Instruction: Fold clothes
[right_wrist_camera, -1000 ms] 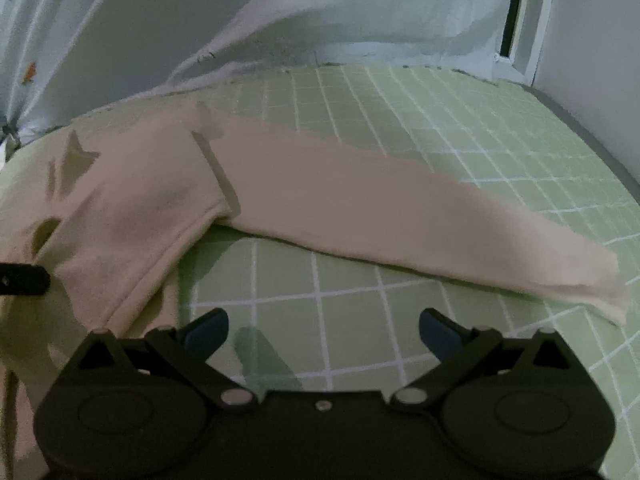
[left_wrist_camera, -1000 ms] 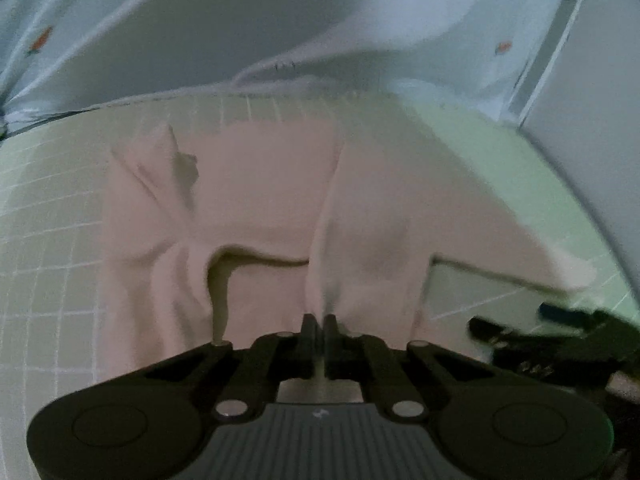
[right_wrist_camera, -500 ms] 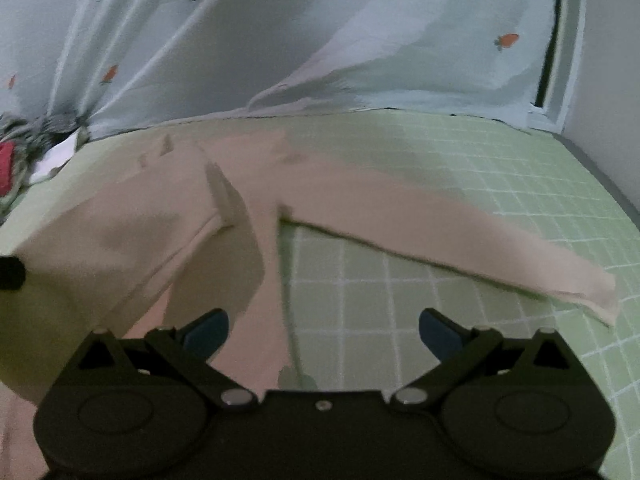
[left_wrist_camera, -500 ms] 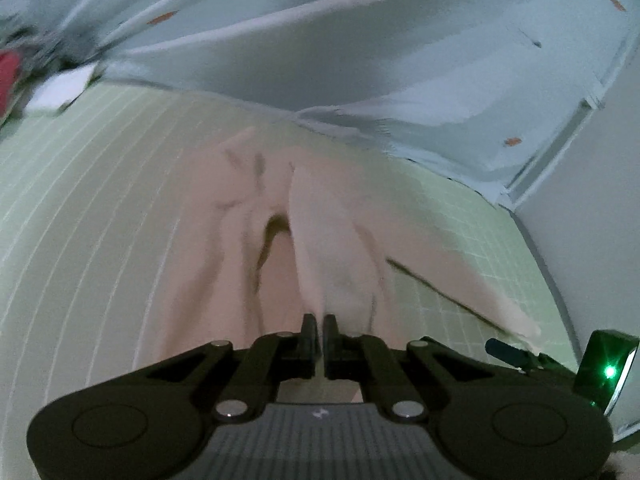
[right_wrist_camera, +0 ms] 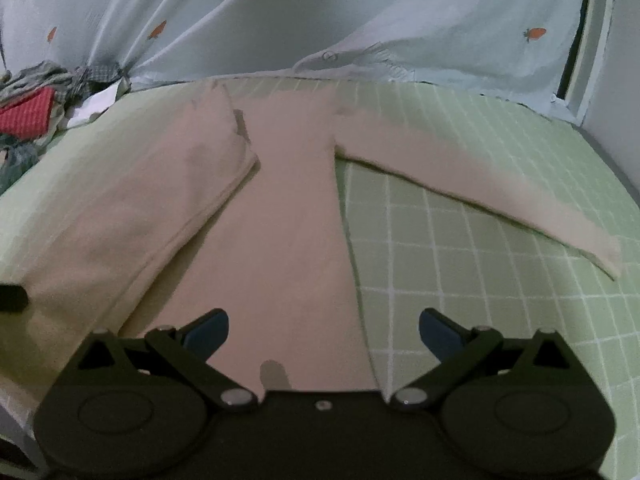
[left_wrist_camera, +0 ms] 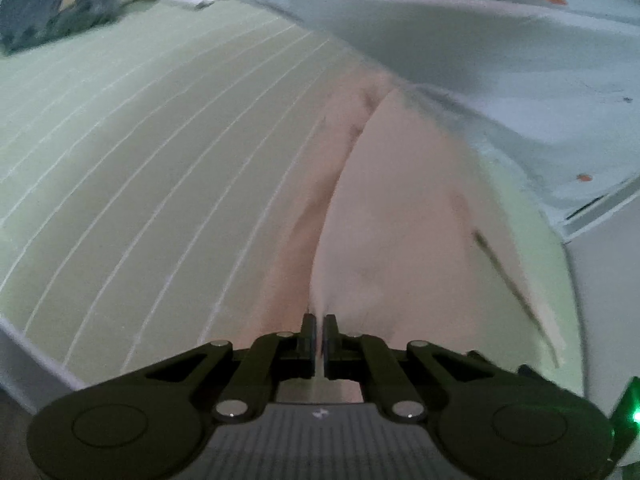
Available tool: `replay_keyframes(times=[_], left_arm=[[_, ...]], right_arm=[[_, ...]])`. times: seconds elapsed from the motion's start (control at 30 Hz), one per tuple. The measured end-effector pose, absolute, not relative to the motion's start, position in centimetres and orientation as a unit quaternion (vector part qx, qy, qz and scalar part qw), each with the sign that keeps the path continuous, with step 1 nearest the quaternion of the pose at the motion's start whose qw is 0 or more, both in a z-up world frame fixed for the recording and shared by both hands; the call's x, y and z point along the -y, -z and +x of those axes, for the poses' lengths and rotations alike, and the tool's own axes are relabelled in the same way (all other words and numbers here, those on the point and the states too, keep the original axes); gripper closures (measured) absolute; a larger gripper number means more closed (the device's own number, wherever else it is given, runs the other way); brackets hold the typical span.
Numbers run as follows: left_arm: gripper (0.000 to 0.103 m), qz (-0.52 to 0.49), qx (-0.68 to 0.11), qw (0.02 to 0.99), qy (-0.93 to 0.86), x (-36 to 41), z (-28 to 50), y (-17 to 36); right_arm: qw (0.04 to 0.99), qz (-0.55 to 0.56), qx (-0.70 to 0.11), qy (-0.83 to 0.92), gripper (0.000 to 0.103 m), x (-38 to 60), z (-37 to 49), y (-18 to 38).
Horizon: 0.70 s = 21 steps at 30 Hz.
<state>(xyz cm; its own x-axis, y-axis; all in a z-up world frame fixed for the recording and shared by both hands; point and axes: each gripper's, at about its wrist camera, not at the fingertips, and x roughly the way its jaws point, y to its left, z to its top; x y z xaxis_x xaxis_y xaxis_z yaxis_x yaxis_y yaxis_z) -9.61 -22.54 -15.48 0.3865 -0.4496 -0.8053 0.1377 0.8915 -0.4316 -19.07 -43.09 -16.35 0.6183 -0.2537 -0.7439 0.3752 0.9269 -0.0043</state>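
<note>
A beige long-sleeved garment (right_wrist_camera: pixel 280 216) lies on the green checked bed sheet (right_wrist_camera: pixel 460 240). Its left part is folded over the body as a thick band (right_wrist_camera: pixel 132 220). One sleeve (right_wrist_camera: pixel 480 184) stretches out to the right. My left gripper (left_wrist_camera: pixel 319 330) is shut on the garment's near edge (left_wrist_camera: pixel 400 216) and holds that fold of cloth. My right gripper (right_wrist_camera: pixel 324 328) is open and empty, just above the garment's near hem. A dark tip of the left gripper (right_wrist_camera: pixel 12 298) shows at the left edge of the right wrist view.
A pale curtain with carrot prints (right_wrist_camera: pixel 360 20) hangs behind the bed. A pile of other clothes, one red (right_wrist_camera: pixel 28 114), lies at the far left corner. A grey wall (left_wrist_camera: pixel 608 280) runs along the right. The bed's near edge (left_wrist_camera: pixel 24 360) is at the lower left.
My left gripper has pulled the held cloth left and toward me, and the garment's left part now lies folded over its body. My right gripper stayed open and now sits over the hem.
</note>
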Motion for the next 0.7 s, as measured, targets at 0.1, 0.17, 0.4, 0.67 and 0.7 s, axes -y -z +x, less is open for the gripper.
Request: replay_keyframes(times=[0.1, 0.17, 0.4, 0.67, 0.7], left_arm=[[0.097, -0.135, -0.549, 0.809, 0.159, 21.9, -9.5, 17.2], [0.097, -0.136, -0.562, 0.802, 0.151, 21.5, -9.5, 18.1], [0.06, -0.121, -0.55, 0.81, 0.165, 21.5, -9.0, 17.6], [0.007, -0.046, -0.476, 0.859, 0.181, 24.1, -8.2, 14.4], [0.007, -0.035, -0.47, 0.863, 0.182, 24.6, -8.0, 14.3]], right_arm=[[0.895, 0.069, -0.405, 0.175, 0.0, 42.3, -19.4, 16.4], [0.893, 0.065, -0.409, 0.175, 0.0, 41.8, -19.6, 16.4], [0.893, 0.049, -0.412, 0.173, 0.0, 40.7, -19.3, 16.2], [0.9, 0.059, -0.39, 0.186, 0.0, 42.3, -17.7, 15.6], [0.9, 0.061, -0.389, 0.187, 0.0, 42.6, -17.4, 15.6]])
